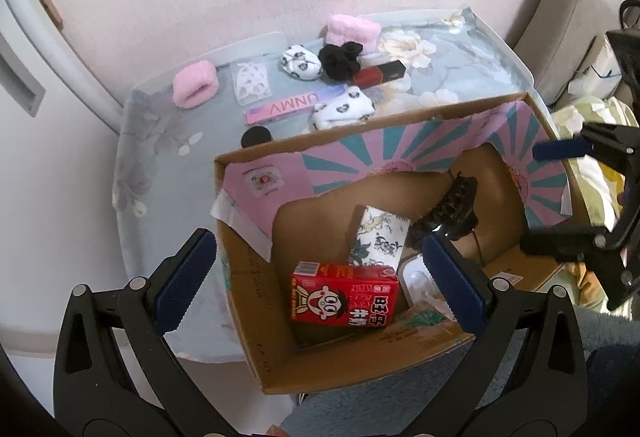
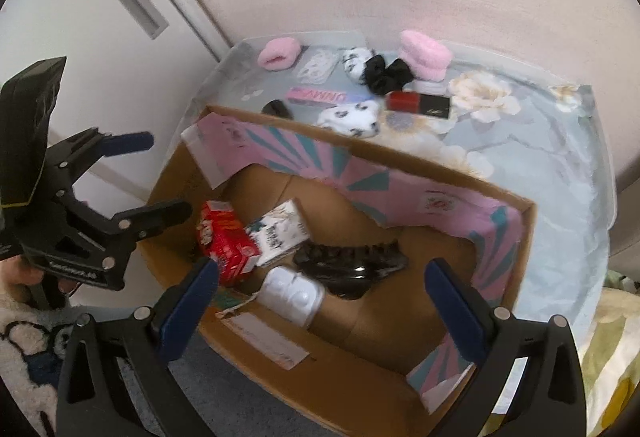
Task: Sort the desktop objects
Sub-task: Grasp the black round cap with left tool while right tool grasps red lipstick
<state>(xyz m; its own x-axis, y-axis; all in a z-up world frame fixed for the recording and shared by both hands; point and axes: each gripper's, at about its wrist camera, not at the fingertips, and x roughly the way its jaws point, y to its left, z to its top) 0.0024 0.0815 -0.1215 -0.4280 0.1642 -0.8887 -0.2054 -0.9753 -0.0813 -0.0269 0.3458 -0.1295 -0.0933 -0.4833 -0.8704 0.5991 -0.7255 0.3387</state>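
Observation:
An open cardboard box with pink and teal flaps holds a red milk carton, a floral tissue pack, a black claw clip and a white case. My left gripper hangs open above the box's near left side, holding nothing. My right gripper is open and bare over the box's right part. Beyond the box lie a pink UNMV box and a black scrunchie.
On the floral table behind the box lie two pink fluffy bands, white patterned fabric pieces, a red and black box and a clear case. A white door stands left, a chair right.

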